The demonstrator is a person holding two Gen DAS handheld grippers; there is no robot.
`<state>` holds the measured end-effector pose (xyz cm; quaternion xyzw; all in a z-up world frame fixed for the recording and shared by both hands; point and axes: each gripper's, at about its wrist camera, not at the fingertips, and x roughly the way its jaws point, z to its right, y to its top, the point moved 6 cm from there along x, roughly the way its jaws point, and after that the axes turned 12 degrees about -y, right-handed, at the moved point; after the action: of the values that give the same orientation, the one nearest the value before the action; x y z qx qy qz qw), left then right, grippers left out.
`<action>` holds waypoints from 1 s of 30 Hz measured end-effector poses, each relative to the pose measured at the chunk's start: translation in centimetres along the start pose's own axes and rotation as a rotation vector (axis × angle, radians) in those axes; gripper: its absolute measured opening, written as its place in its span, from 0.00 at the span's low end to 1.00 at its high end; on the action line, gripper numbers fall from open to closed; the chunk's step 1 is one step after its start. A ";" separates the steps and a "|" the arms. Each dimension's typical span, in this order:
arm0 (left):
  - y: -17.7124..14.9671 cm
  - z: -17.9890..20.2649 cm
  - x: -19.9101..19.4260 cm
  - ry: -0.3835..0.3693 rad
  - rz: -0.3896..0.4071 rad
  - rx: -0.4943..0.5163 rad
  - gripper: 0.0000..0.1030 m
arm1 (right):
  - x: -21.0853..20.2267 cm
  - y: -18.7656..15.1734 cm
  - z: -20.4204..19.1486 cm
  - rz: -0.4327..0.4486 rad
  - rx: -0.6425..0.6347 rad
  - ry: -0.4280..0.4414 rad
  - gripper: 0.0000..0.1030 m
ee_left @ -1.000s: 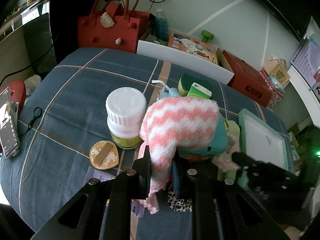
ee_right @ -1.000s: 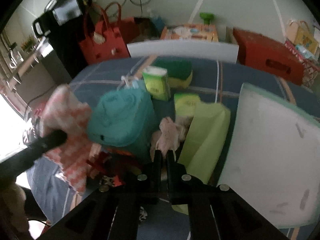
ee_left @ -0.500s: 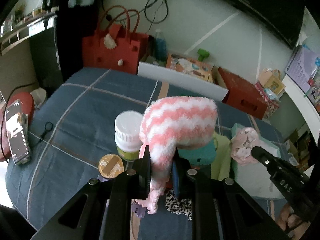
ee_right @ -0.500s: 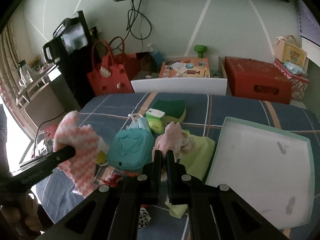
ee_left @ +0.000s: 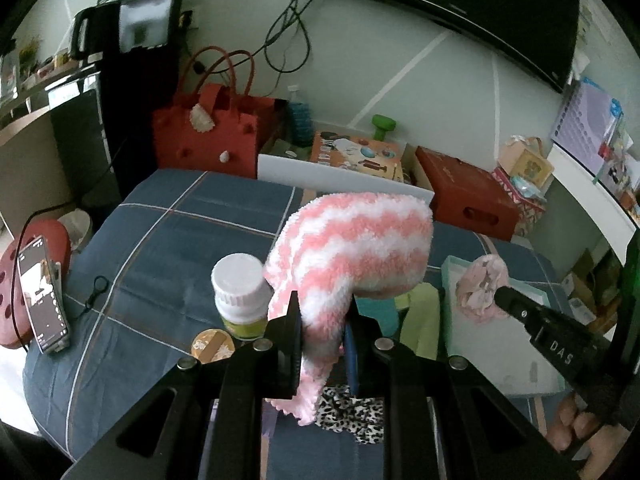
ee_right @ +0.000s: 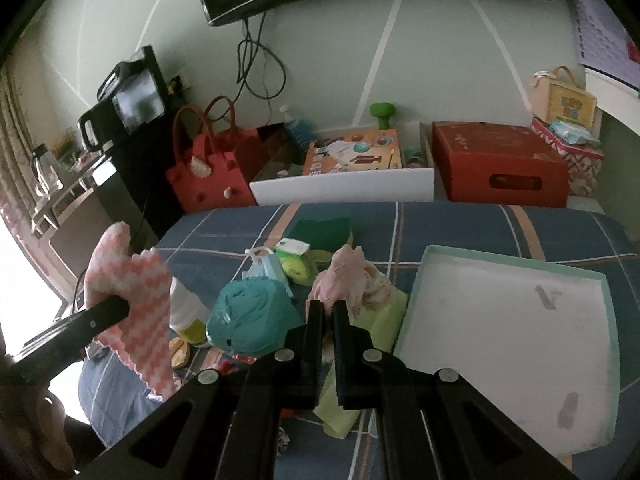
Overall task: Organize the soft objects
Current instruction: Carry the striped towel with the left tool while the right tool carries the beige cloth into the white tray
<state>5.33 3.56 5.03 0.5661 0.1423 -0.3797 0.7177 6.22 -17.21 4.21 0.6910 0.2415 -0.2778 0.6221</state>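
Left gripper [ee_left: 322, 322] clamps the striped sock [ee_left: 352, 248]; right gripper [ee_right: 328, 312] clamps a pink cloth [ee_right: 344, 276]. Tray [ee_right: 516, 264] at right sits empty; teal cloth [ee_right: 252, 316], green cloth [ee_right: 380, 316] not yet sorted.

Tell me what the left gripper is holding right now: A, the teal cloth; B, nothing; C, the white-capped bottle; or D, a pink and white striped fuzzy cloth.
D: the left gripper is clamped on the pink and white striped fuzzy cloth, which hangs above the table, while the white-capped bottle stands on the table.
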 end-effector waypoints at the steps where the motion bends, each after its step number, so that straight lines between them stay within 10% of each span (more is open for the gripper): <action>1: 0.2 0.5 0.0 -0.001 -0.003 0.010 0.17 | -0.3 0.2 0.5 0.008 0.006 -0.009 0.05; 14: 3.4 9.8 1.8 -0.036 -0.033 0.219 0.17 | -0.5 0.5 11.3 -0.006 0.153 -0.250 0.05; 30: -0.5 25.3 15.3 -0.209 -0.248 0.459 0.17 | 0.5 -3.4 26.2 -0.120 0.467 -0.459 0.05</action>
<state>9.55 -25.63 2.99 0.6499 0.0459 -0.5431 0.5297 2.06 -42.89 -0.46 0.7189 0.0652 -0.5103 0.4676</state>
